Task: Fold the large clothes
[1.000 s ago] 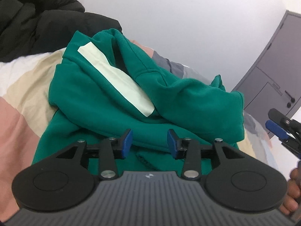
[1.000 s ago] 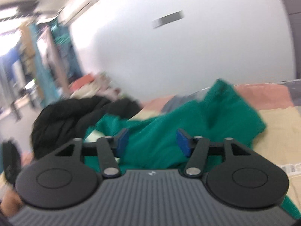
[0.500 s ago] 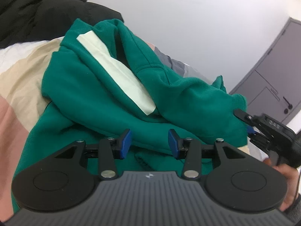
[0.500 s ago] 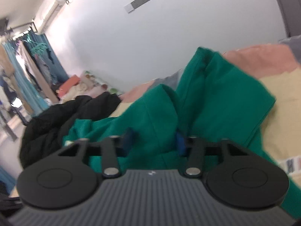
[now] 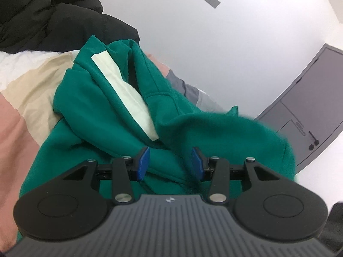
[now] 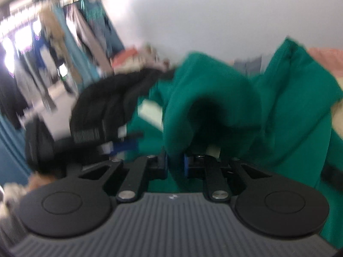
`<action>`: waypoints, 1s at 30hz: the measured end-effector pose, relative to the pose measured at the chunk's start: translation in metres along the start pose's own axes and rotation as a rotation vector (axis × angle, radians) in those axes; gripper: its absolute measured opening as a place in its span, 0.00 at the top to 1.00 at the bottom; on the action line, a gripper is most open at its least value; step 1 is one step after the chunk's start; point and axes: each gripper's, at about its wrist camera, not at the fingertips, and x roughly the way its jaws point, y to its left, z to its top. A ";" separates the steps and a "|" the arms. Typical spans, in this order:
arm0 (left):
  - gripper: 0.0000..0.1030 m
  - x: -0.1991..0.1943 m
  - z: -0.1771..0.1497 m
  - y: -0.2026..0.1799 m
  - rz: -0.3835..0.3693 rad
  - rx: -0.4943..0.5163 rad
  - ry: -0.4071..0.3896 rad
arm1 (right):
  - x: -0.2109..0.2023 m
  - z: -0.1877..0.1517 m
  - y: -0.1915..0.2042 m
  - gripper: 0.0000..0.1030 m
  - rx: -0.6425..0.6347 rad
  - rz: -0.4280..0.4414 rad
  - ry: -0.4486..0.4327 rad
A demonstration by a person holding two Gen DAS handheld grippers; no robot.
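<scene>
A green hoodie (image 5: 103, 115) with a pale stripe (image 5: 126, 98) lies crumpled on the bed. My left gripper (image 5: 170, 162) is open, its blue pads just over the hoodie's lower folds. My right gripper (image 6: 175, 165) is shut on a fold of the green hoodie (image 6: 214, 98) and holds it lifted; that raised fold shows blurred in the left wrist view (image 5: 235, 132). The left gripper (image 6: 122, 144) shows blurred at the left of the right wrist view.
A black puffer jacket (image 5: 42, 15) lies at the bed's far end and also shows in the right wrist view (image 6: 111, 100). The bedspread (image 5: 19, 111) has pink, beige and white patches. A grey door (image 5: 308, 111) stands right. Hanging clothes (image 6: 70, 40) are far left.
My right gripper has closed on a fold of the hoodie and lifted it, so it left the left wrist view. The left gripper stayed open and shifted slightly toward the hoodie.
</scene>
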 end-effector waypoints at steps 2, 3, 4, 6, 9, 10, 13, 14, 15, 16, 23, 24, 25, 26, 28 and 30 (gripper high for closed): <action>0.53 -0.003 0.000 -0.001 -0.013 -0.009 -0.001 | 0.010 -0.012 0.007 0.84 -0.035 0.000 0.084; 0.53 -0.005 0.000 0.000 -0.020 -0.015 -0.001 | 0.015 -0.018 0.013 0.85 -0.065 -0.007 0.125; 0.53 -0.006 0.000 0.001 -0.027 -0.026 -0.002 | 0.019 -0.022 0.018 0.84 -0.091 -0.018 0.152; 0.53 -0.009 0.001 0.003 -0.035 -0.040 -0.003 | 0.022 -0.028 0.027 0.82 -0.122 -0.021 0.187; 0.53 -0.012 0.003 0.006 -0.049 -0.065 -0.009 | 0.015 -0.026 0.033 0.74 -0.136 0.007 0.184; 0.52 -0.013 0.004 0.008 -0.056 -0.077 -0.009 | 0.011 -0.025 0.033 0.66 -0.128 0.030 0.179; 0.50 -0.013 0.006 0.012 -0.056 -0.102 -0.012 | -0.004 -0.021 0.032 0.32 -0.099 0.112 0.167; 0.50 -0.013 0.006 0.013 -0.049 -0.103 -0.012 | -0.008 -0.017 0.034 0.29 -0.103 0.140 0.163; 0.50 -0.012 0.007 0.014 -0.047 -0.104 -0.012 | -0.015 -0.016 0.037 0.28 -0.111 0.170 0.158; 0.50 -0.012 0.008 0.015 -0.048 -0.106 -0.012 | -0.023 -0.014 0.040 0.28 -0.121 0.194 0.144; 0.50 -0.006 0.008 0.015 -0.049 -0.105 0.011 | -0.052 0.012 0.028 0.28 -0.085 0.222 0.002; 0.50 -0.005 0.007 0.014 -0.047 -0.100 0.016 | -0.055 0.015 0.024 0.28 -0.071 0.213 -0.010; 0.50 -0.004 0.007 0.013 -0.040 -0.093 0.022 | -0.060 0.018 0.019 0.28 -0.060 0.203 -0.024; 0.50 -0.003 0.007 0.013 -0.031 -0.082 0.026 | -0.064 0.021 0.015 0.28 -0.052 0.198 -0.037; 0.50 -0.003 0.008 0.010 -0.011 -0.052 0.026 | -0.070 0.026 0.007 0.28 -0.045 0.201 -0.048; 0.50 -0.003 0.009 0.008 -0.004 -0.037 0.026 | -0.077 0.030 0.000 0.28 -0.053 0.194 -0.061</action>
